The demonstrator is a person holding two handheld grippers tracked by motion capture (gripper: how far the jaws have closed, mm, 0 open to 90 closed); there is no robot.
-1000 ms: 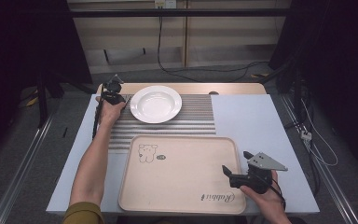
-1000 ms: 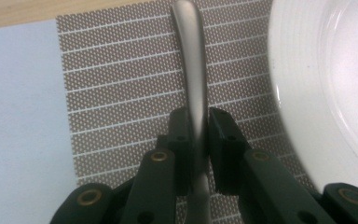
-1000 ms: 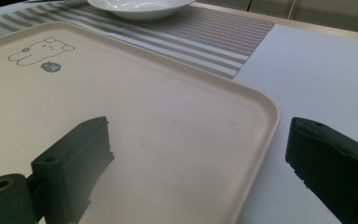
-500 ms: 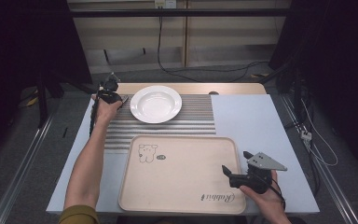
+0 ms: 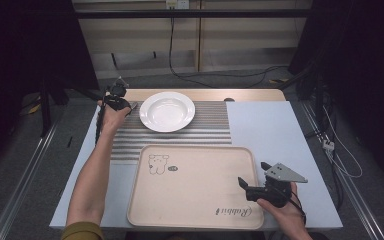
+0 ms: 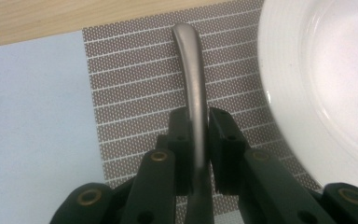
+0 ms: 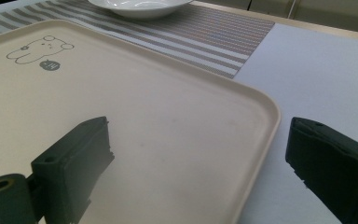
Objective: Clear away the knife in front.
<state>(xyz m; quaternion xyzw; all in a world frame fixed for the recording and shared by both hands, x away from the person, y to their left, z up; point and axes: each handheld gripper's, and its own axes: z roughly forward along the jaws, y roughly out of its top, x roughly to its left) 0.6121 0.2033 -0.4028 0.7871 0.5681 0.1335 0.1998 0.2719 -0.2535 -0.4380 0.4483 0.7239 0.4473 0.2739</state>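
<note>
Metal handle (image 6: 193, 88) clamped between left gripper (image 6: 196, 135) fingers, over striped mat (image 6: 135, 88), white plate (image 6: 326, 74) rim just right. High view: left gripper (image 5: 122, 104) at plate's (image 5: 167, 111) left edge, bare bench (image 5: 272, 130) beyond. Right gripper view: right gripper (image 7: 191, 163) fingers wide, straddling tray (image 7: 177, 126) rim, nothing held.

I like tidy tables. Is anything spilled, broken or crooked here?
Nothing stands out. The white plate sits empty and whole on the striped mat, the tray lies flat and bare, and the left claw pinches a metal utensil handle beside the plate.
</note>
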